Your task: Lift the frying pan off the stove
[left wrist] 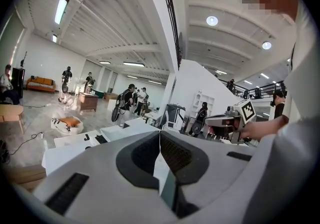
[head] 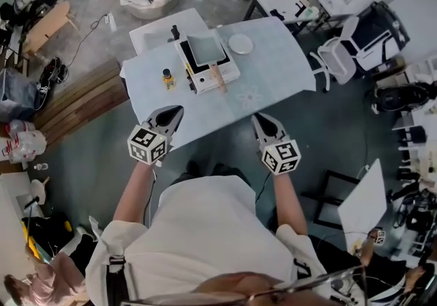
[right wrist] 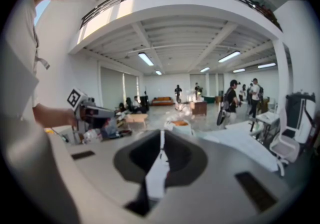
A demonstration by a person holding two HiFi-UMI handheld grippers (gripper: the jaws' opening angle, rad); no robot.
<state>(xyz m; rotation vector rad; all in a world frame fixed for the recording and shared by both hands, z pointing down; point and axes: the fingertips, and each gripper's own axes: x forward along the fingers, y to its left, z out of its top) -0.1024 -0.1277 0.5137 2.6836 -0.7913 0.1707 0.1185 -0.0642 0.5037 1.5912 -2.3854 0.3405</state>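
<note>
In the head view a square grey frying pan point(head: 205, 46) with a wooden handle point(head: 217, 79) sits on a white portable stove point(head: 230, 74) near the middle of a pale-clothed table point(head: 273, 72). My left gripper point(head: 179, 110) hovers over the table's near edge, left of the stove, jaws shut and empty. The right gripper point(head: 257, 118) is at the near edge to the right, also shut with nothing in it. Both are well short of the pan. The left gripper view shows its jaws point(left wrist: 160, 135) closed, and the right gripper view shows the same point(right wrist: 161, 140).
A white plate point(head: 240, 44) lies right of the stove and a small yellow-capped bottle point(head: 167, 79) stands left of it. A second white table point(head: 153, 33) stands behind. A white chair point(head: 338, 59) is at the table's right end. People stand far off in the hall.
</note>
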